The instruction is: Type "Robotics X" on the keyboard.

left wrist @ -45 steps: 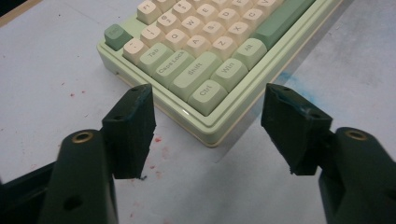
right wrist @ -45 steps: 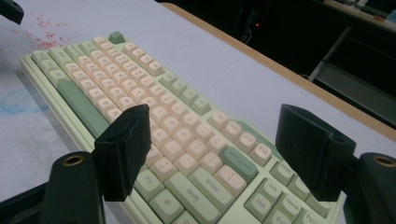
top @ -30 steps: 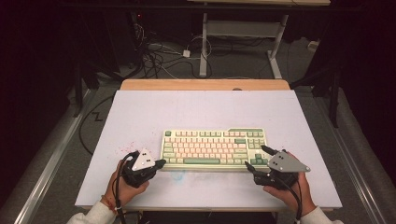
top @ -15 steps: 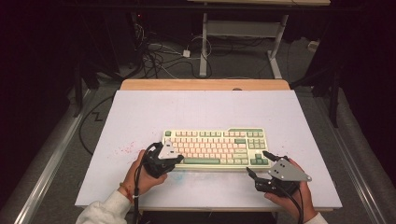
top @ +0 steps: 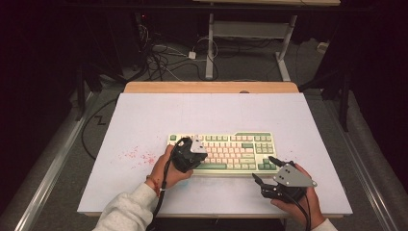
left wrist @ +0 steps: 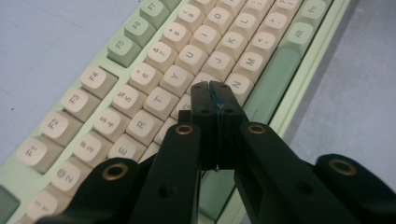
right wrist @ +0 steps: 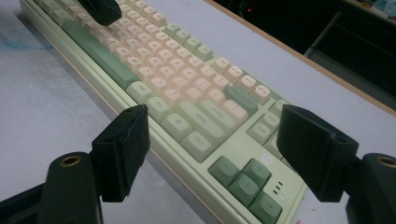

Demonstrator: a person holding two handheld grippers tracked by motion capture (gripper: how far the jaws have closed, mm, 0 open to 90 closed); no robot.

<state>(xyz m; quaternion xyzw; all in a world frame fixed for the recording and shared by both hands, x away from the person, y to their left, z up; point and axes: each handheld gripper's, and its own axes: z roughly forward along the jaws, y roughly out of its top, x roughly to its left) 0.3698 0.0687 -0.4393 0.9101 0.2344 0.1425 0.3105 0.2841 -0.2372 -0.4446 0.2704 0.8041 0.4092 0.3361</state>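
On the table (top: pixel 144 120), keyboard (top: pixel 240 144) under left tool (top: pixel 192 156).

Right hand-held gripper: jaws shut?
No, the right hand-held gripper has its jaws wide apart, with the keyboard showing between them.

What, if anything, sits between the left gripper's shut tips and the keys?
Nothing visible. The left gripper has its jaws shut with nothing between them, and its tips hang right over the keyboard around the G, H and B keys. Whether the tips already touch a key is hard to tell.
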